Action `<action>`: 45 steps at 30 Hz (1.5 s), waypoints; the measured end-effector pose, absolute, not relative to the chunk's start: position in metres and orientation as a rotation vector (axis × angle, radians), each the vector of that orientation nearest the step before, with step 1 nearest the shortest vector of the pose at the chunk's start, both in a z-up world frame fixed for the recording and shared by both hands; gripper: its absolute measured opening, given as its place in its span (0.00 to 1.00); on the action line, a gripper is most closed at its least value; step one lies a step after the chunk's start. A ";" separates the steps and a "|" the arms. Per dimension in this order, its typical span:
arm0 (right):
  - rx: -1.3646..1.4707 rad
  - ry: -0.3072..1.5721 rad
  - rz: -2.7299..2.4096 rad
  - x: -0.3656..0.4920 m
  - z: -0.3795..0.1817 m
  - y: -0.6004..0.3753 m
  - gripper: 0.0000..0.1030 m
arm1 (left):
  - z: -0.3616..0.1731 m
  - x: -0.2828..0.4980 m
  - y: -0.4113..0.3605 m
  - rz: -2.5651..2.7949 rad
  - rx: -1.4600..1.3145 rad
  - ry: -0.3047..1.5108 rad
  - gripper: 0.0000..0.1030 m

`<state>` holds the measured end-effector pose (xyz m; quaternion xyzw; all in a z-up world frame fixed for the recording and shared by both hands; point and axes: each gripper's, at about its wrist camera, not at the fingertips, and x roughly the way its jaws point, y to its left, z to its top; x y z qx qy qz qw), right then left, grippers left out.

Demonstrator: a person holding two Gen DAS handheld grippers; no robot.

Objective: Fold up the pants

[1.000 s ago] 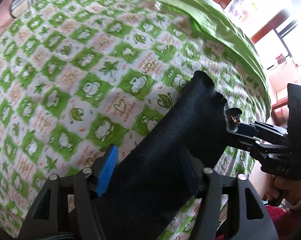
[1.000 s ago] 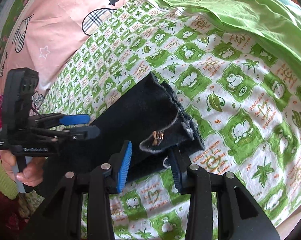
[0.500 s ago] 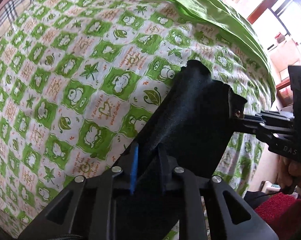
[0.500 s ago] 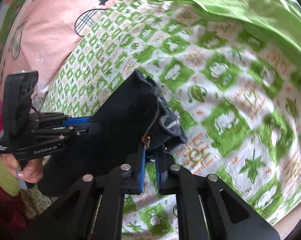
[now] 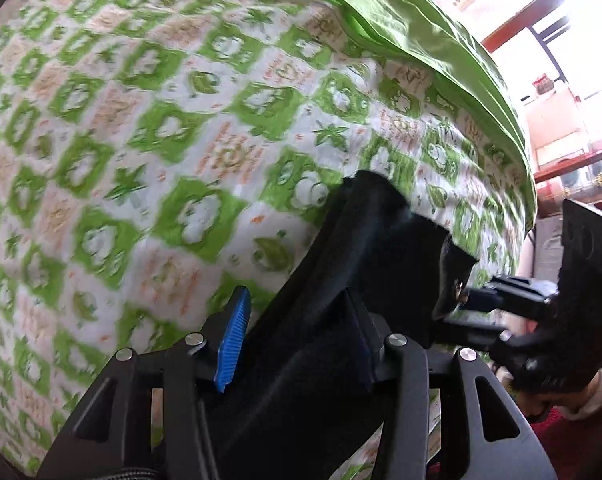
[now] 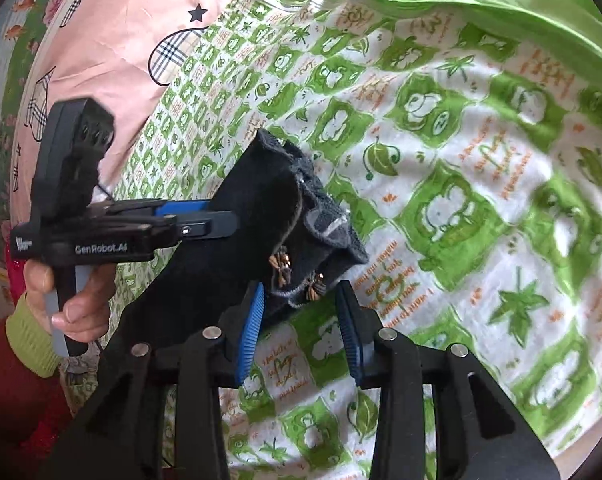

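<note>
Both opening grippers straddle black pants [image 5: 341,320].

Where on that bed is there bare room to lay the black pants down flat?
The green-checked sheet is free between the black pants and the plain green quilt, and out toward the pink pillow. It is crowded near the bed edge, where both grippers meet the pants.
</note>
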<state>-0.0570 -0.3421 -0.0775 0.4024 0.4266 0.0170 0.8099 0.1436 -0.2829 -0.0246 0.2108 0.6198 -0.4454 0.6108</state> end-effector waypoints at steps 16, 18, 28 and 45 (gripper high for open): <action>0.762 0.777 0.288 -0.042 -0.033 -0.324 0.13 | 0.008 0.138 -0.277 -1.119 0.345 1.368 0.10; 0.722 0.755 0.367 -0.036 -0.016 -0.312 0.13 | 0.027 0.136 -0.258 -1.112 0.304 1.325 0.10; 0.554 0.758 0.661 -0.009 0.027 -0.240 0.13 | 0.090 0.128 -0.152 -1.010 0.127 1.194 0.10; 0.294 0.979 0.905 0.030 -0.012 -0.122 0.13 | 0.038 0.101 -0.001 -0.702 -0.163 1.212 0.05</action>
